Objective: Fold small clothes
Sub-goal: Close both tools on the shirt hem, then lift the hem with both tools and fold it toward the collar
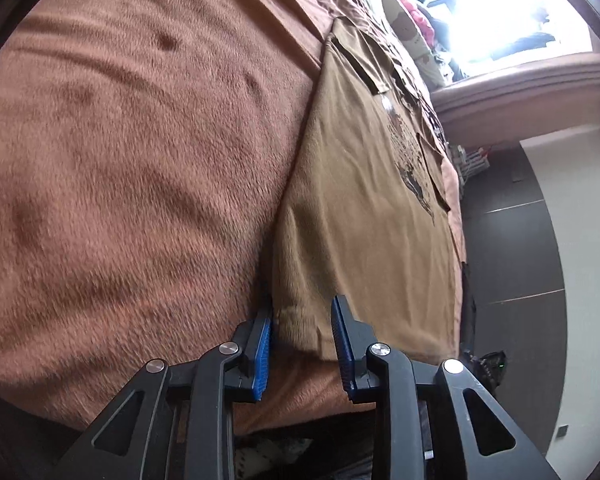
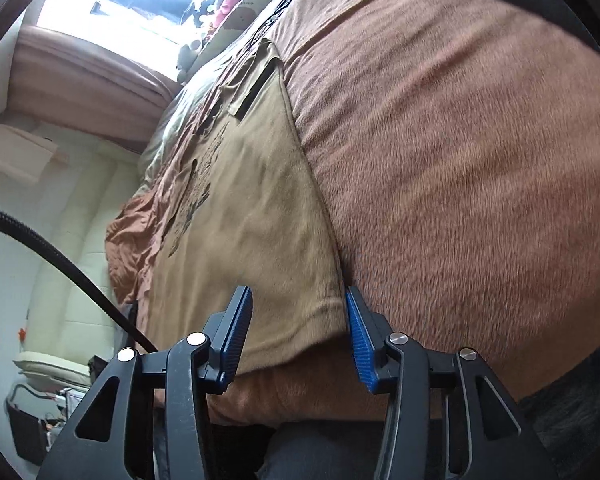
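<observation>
A tan T-shirt (image 1: pixel 360 208) with a dark printed graphic lies flat on a brown fleece blanket (image 1: pixel 140 168). In the left wrist view my left gripper (image 1: pixel 302 312) is open, its blue-padded fingers (image 1: pixel 262 356) astride the shirt's near hem corner without closing on it. In the right wrist view the same tan T-shirt (image 2: pixel 252 216) lies on the blanket (image 2: pixel 460 168). There my right gripper (image 2: pixel 298 300) is open too, one finger over the cloth and the other at the shirt's side edge, around the other hem corner.
The blanket covers a bed whose near edge runs just under both grippers. Piled clothes and soft toys (image 2: pixel 228 0) sit at the far end by a bright window (image 1: pixel 500 12). A black cable (image 2: pixel 60 260) crosses the right wrist view. Dark floor (image 1: pixel 512 248) lies beside the bed.
</observation>
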`<state>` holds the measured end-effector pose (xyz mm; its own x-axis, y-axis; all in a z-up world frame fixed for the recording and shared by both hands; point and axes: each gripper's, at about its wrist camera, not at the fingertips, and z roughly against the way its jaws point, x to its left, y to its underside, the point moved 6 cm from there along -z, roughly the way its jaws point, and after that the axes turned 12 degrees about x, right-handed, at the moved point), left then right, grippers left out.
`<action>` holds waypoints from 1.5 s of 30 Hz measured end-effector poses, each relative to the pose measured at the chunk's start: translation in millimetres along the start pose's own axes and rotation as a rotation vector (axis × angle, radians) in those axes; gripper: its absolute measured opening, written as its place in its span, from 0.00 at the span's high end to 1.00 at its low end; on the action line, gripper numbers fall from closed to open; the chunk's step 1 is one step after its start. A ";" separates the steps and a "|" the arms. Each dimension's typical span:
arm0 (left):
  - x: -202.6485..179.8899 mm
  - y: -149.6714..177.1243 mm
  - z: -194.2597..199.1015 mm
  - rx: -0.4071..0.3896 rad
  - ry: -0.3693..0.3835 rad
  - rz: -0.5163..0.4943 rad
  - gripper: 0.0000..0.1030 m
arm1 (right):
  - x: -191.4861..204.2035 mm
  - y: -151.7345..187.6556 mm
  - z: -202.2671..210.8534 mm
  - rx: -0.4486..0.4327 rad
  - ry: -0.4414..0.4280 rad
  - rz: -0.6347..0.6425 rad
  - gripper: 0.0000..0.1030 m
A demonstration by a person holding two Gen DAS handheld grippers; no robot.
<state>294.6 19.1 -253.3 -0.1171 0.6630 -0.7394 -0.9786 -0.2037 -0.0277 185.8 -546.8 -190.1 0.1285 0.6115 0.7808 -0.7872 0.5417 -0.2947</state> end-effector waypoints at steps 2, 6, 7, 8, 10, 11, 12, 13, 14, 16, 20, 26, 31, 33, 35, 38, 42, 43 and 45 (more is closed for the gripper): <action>-0.7 3.1 -1.1 -0.007 0.001 0.002 0.71 | -4.1 2.1 0.6 -0.001 -0.027 -0.010 0.57; -1.5 -0.2 -1.8 -0.038 0.008 0.032 0.71 | -10.2 -0.8 -1.3 -0.022 -0.036 -0.033 0.57; -2.7 -1.9 -1.9 -0.047 0.003 0.035 0.71 | -9.8 -1.8 -2.5 -0.029 -0.028 -0.034 0.57; -4.8 -3.6 -2.3 -0.057 -0.001 0.037 0.71 | -9.1 -1.6 -3.6 -0.033 -0.017 -0.031 0.59; -6.4 -6.1 -3.4 -0.069 -0.009 0.046 0.71 | -7.5 -3.6 -6.9 -0.041 0.008 -0.028 0.62; -7.4 -7.6 -4.2 -0.075 -0.011 0.050 0.71 | -6.2 -3.7 -7.9 -0.046 0.012 -0.032 0.62; -8.1 -9.0 -4.7 -0.080 -0.012 0.052 0.71 | -6.7 -4.6 -8.9 -0.052 0.016 -0.037 0.63; -7.8 -10.3 -5.3 -0.086 -0.015 0.056 0.71 | -6.4 -3.6 -9.6 -0.056 0.022 -0.041 0.65; -6.8 -10.5 -5.2 -0.090 -0.013 0.065 0.71 | -4.8 -3.6 -11.0 -0.060 0.026 -0.045 0.67; -5.5 -14.2 -6.5 -0.101 -0.003 0.082 0.71 | -1.1 -5.4 -14.4 -0.072 0.032 -0.053 0.67; -2.6 -16.8 -8.0 -0.116 -0.014 0.092 0.78 | 5.3 -7.6 -20.1 -0.083 0.058 -0.058 0.75; 1.7 -19.0 2.7 -0.153 -0.005 0.072 0.96 | 10.9 -7.6 -12.3 -0.088 0.082 -0.079 0.99; 2.2 -15.7 23.4 -0.160 0.061 0.071 0.96 | 31.3 -0.7 5.8 -0.109 0.051 -0.040 1.00; -2.5 -15.5 33.6 -0.179 0.099 0.059 0.96 | 39.2 3.4 12.7 -0.118 0.029 -0.027 1.00; -7.8 -14.4 42.9 -0.194 0.127 0.050 0.96 | 47.1 8.5 19.4 -0.126 0.009 -0.019 1.00; -13.8 -11.6 57.1 -0.217 0.150 0.035 0.96 | 56.4 16.1 28.9 -0.139 -0.018 -0.002 1.00; -20.2 -3.6 81.2 -0.254 0.230 0.016 0.97 | 70.4 30.1 43.0 -0.156 -0.057 0.023 1.00; -22.5 0.3 90.5 -0.265 0.239 0.001 0.97 | 72.2 33.9 47.1 -0.159 -0.066 0.029 1.00; -26.5 6.3 101.5 -0.280 0.246 -0.021 0.97 | 77.8 41.7 57.7 -0.170 -0.094 0.045 1.00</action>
<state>274.3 73.3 -165.6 -0.0203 0.4826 -0.8756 -0.8920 -0.4043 -0.2021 128.1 -510.0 -109.9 0.0324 0.5851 0.8103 -0.6769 0.6094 -0.4129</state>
